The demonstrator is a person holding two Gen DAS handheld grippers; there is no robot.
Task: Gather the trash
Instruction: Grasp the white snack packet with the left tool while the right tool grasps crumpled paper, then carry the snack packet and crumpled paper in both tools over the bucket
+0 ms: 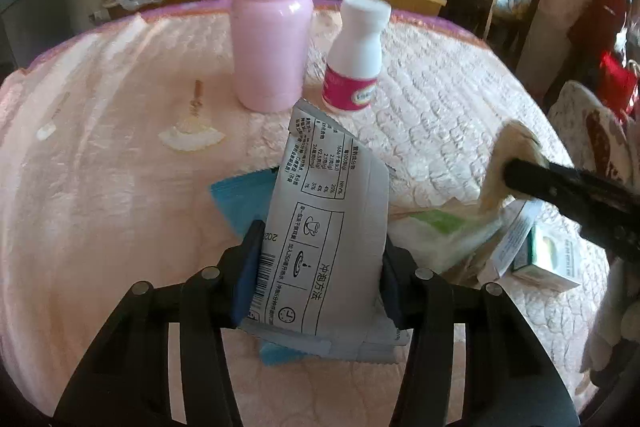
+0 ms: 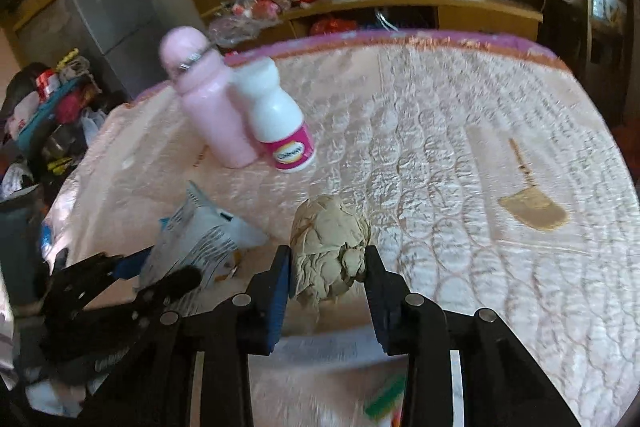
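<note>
My left gripper (image 1: 320, 267) is shut on a grey printed sachet (image 1: 324, 219) that stands up between its pads, with a blue packet (image 1: 240, 195) behind it. From the right wrist camera the same sachet (image 2: 200, 243) shows at the left, in the left gripper (image 2: 132, 279). My right gripper (image 2: 326, 275) is shut on a crumpled beige paper ball (image 2: 328, 239), held just above the pink quilted cover (image 2: 440, 155). The left wrist view shows that ball (image 1: 508, 163) at the right, at the tip of the right gripper's black fingers (image 1: 560, 183).
A pink flask (image 1: 272, 35) and a white bottle with a magenta label (image 1: 356, 63) stand upright at the far middle. A small green-and-white box (image 1: 536, 251) and a pale green wrapper (image 1: 448, 231) lie at the right. A wooden shelf (image 2: 420, 7) with clutter runs behind the surface.
</note>
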